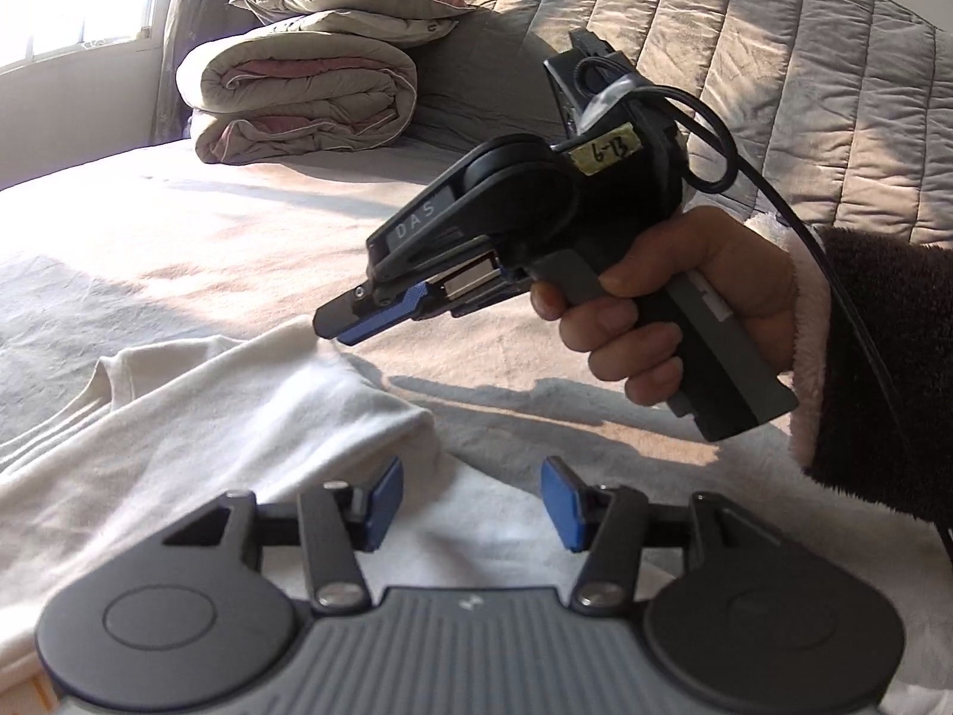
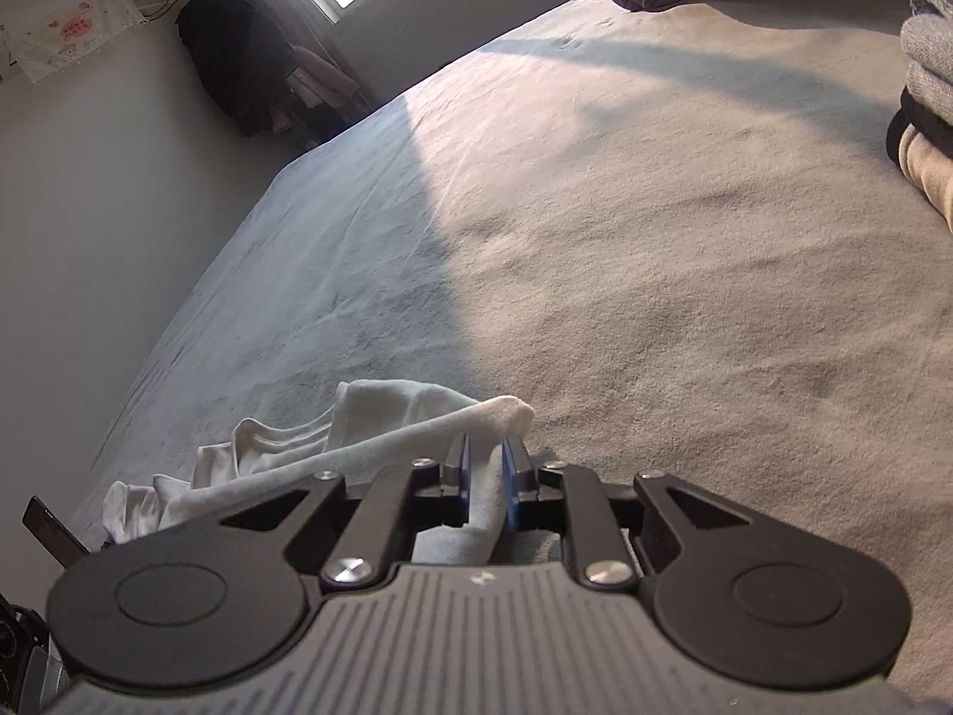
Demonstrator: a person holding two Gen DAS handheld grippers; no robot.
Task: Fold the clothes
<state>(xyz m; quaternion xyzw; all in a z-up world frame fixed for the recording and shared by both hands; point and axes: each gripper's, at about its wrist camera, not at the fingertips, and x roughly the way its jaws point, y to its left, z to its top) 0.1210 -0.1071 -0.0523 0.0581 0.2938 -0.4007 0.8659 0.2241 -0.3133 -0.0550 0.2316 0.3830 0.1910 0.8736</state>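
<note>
Reading "DAS" and a "6-13" tape label [image 1: 606,151] on the right gripper [image 1: 336,322], clamped on a white garment [image 1: 238,417] lifted off the bed [image 1: 178,238]; left gripper [image 1: 470,503] spread apart above it.

claw [image 1: 336,322]: black, blue pads (tape "6-13") | sleeve [image 1: 875,369]: dark fleece

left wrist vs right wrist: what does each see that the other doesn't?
Left wrist only: the open left gripper above the cloth, the right gripper's side profile with the person's hand on its handle, a folded beige-and-pink quilt, a grey quilted headboard.

Right wrist only: the right gripper from behind, its fingers shut on a fold of fabric; a dark garment hanging near the window; a stack of folded clothes at the right edge.

Both: the white knit garment on the beige bedsheet.
</note>
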